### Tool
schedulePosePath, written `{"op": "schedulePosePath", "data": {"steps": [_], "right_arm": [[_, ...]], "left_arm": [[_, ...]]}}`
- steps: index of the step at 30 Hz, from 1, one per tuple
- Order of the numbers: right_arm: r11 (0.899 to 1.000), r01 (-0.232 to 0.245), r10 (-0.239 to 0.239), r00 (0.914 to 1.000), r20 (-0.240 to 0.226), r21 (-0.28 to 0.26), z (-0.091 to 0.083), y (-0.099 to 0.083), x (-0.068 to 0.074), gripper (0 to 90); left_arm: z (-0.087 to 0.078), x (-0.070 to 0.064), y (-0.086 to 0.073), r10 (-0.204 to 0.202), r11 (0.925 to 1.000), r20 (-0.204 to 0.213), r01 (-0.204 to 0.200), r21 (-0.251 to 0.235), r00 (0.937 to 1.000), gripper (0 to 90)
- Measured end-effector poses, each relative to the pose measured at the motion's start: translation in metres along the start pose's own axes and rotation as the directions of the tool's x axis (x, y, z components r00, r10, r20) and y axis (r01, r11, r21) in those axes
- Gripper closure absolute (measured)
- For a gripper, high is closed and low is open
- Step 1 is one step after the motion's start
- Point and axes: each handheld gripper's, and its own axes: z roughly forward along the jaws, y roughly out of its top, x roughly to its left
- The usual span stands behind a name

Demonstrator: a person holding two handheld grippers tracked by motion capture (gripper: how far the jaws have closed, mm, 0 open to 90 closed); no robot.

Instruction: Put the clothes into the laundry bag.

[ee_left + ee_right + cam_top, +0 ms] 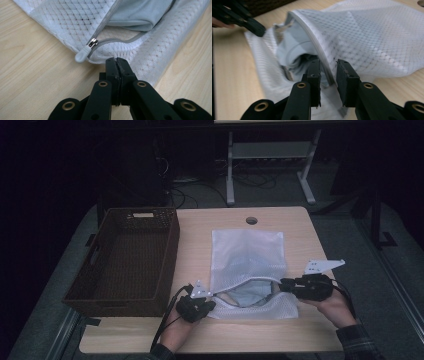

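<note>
At the table's near edge, the left gripper is clamped on the mesh bag's corner, at 7 o'clock of it. The right gripper, jaws apart, straddles the zipper edge at 4 o'clock. A wicker basket sits at 9 o'clock.

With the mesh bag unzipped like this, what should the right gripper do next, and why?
Probably close the right gripper on the mesh bag's upper zipper edge and lift. Its jaws straddle that edge, open; the left gripper, shut, pins the bag's corner, and the grey garment lies inside.
</note>
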Motion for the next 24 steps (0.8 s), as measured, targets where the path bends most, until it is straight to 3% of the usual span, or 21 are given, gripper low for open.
{"op": "schedulePosePath", "data": {"steps": [3, 8, 15, 20, 22, 24], "right_arm": [[0.999, 0.002, -0.002, 1.0, -0.002, -0.032, -0.013, -0.002, 0.012, 70.5], [0.999, 0.024, -0.026, 0.9967, -0.077, -0.028, -0.014, -0.009, 0.035, 69.8], [0.995, 0.098, -0.093, 0.9824, -0.162, 0.026, 0.016, -0.006, 0.061, 67.8], [0.985, 0.147, -0.129, 0.9755, -0.178, 0.09, 0.042, -0.005, 0.069, 67.4], [0.98, 0.161, -0.139, 0.9742, -0.178, 0.116, 0.051, -0.005, 0.071, 72.8], [0.972, 0.177, -0.148, 0.9717, -0.184, 0.152, 0.057, -0.007, 0.072, 86.7]], "left_arm": [[0.001, -0.001, -0.001, -0.003, 1.0, 0.009, 0.003, -0.001, 1.0, 89.2], [0.002, -0.001, -0.001, -0.007, 1.0, 0.017, 0.007, 0.002, 0.9998, 89.2], [0.002, -0.002, -0.001, -0.01, 0.9999, 0.022, 0.01, 0.007, 0.9997, 89.2], [0.002, -0.002, -0.001, -0.01, 0.9999, 0.026, 0.01, 0.009, 0.9996, 89.0], [0.001, -0.002, 0.0, -0.008, 0.9999, 0.024, 0.007, 0.013, 0.9997, 88.5], [-0.001, -0.002, 0.001, 0.008, 0.9999, 0.008, -0.008, 0.015, 0.9999, 84.4]]}}
